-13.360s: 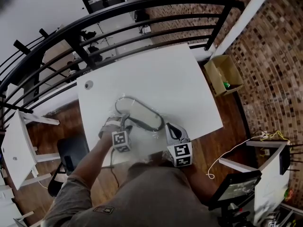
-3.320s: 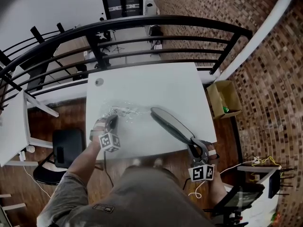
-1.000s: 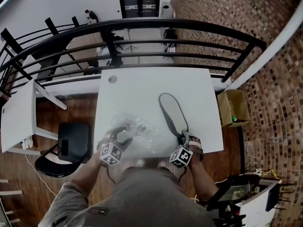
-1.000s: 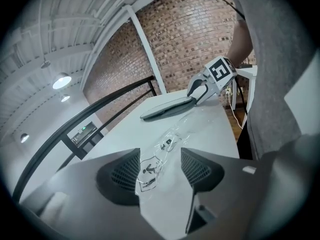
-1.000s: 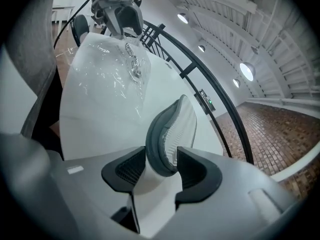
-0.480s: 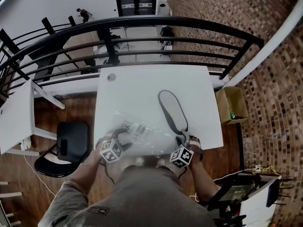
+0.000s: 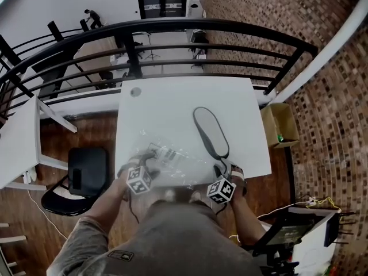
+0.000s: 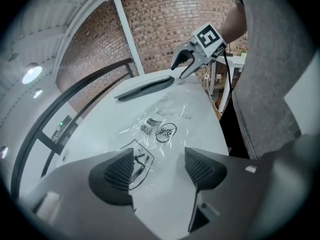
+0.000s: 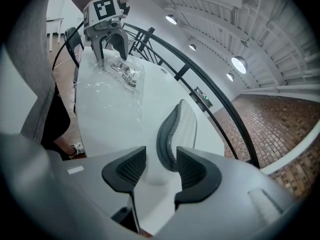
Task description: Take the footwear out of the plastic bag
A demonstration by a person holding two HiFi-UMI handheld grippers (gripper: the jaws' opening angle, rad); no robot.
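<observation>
Since a few seconds ago you have brought the long grey flat-soled slipper [image 7: 211, 132] in from beyond the right edge. It now lies outside the bag on the white rectangular table [image 7: 172, 99], pointing away from you toward the black metal railing [image 7: 201, 23]. Your left gripper [image 8: 157, 170] has just been opening; its jaws stand wide with nothing pinched. They are over the clear printed plastic bag [image 8: 159, 126], which lies crumpled flat at the table's near left. Your right gripper [image 9: 161, 170] has its jaws narrowly apart. The slipper's near end sits just ahead between the tips, with bare table showing beside the left pad.
</observation>
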